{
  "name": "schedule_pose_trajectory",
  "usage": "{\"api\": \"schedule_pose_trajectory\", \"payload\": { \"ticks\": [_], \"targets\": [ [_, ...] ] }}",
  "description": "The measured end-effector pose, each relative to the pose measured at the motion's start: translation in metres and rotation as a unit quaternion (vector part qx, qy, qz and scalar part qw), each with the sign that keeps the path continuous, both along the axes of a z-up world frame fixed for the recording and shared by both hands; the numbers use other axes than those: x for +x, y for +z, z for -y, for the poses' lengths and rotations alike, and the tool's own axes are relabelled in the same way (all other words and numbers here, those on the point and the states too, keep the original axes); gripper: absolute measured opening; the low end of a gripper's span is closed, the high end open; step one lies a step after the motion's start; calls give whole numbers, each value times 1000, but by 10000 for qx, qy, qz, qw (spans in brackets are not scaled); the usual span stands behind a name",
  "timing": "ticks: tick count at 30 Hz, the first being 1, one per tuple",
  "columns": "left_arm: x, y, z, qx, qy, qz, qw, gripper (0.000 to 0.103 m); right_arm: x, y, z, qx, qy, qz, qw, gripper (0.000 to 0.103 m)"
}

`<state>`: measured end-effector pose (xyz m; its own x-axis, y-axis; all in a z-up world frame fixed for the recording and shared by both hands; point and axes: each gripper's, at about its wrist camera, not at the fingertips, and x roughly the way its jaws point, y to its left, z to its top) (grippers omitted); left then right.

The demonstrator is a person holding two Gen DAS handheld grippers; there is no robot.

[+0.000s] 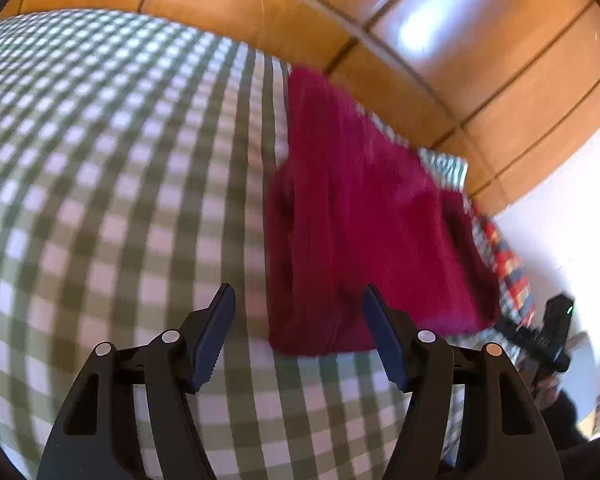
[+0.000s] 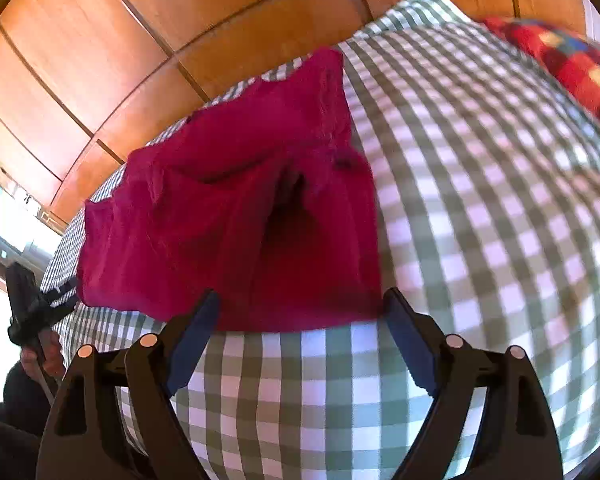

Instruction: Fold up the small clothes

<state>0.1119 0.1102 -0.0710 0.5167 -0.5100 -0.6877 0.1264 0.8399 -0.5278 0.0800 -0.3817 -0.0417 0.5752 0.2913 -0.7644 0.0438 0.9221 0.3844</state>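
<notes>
A: What've I got on the L cam?

B: I'm looking down my left gripper (image 1: pixel 298 298), jaws apart, nothing between the blue pads, nothing gripped. Just ahead and a bit to the right lies the crumpled magenta knit garment (image 1: pixel 364 232), flat on the green-and-white gingham cloth (image 1: pixel 112 184) that covers the surface. Its near hem sits just beyond the right-hand pad; can't tell if it's touching, pic's blurred.

A: And the R cam?

B: My right gripper (image 2: pixel 302 300) is spread wide too, released, holding nothing. Same magenta garment (image 2: pixel 240 216) directly in front, near edge right at the fingertips, folds and a dark opening in the middle. It reaches back toward the far edge of the gingham cloth (image 2: pixel 480 208).

A: Anything else in view?

B: Orange-brown tiled floor (image 1: pixel 480 80) behind the surface. A red, blue and yellow checked fabric (image 2: pixel 572 64) lies at the far right of the cloth, well apart from the garment. On the R cam I also see the other gripper's black body at far left w/ a hand (image 2: pixel 46 354) round its handle.
</notes>
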Motion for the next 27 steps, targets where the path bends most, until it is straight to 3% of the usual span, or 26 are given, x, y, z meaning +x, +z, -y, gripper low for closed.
{"api": "schedule_pose_trajectory", "payload": {
  "ticks": [3, 5, 8, 10, 12, 13, 15, 21, 27],
  "targets": [
    [3, -3, 8, 283, 44, 104, 9995, 62, -6, 3, 4, 169, -57, 103, 9998, 100],
    [8, -3, 7, 208, 86, 65, 9997, 44, -12, 4, 7, 188, 39, 143, 9997, 101],
    [20, -8, 12, 184, 122, -124, 9997, 25, -13, -2, -2, -397, 139, 169, 9990, 97],
    [21, -6, 18, 292, 113, -118, 9994, 19, -6, -10, -11, -947, 113, 69, 9954, 69],
    [20, -3, 22, 434, 99, -81, 9990, 15, 1, -13, -18, -1021, 131, 100, 9946, 38],
    [17, -1, 23, 484, 81, -56, 9988, 13, 3, -12, -23, -965, 208, 95, 9951, 29],
    [10, 2, 21, 557, 54, -6, 9984, 11, 0, -8, -29, -1090, 297, 139, 9935, 21],
    [-29, 6, 10, 523, -83, -28, 9986, 10, -46, 0, -29, -784, 574, 58, 9952, 20],
    [-99, 12, 4, 392, -323, -135, 9986, 10, -92, 5, -43, -1034, 901, -185, 9904, 23]
  ]
}}
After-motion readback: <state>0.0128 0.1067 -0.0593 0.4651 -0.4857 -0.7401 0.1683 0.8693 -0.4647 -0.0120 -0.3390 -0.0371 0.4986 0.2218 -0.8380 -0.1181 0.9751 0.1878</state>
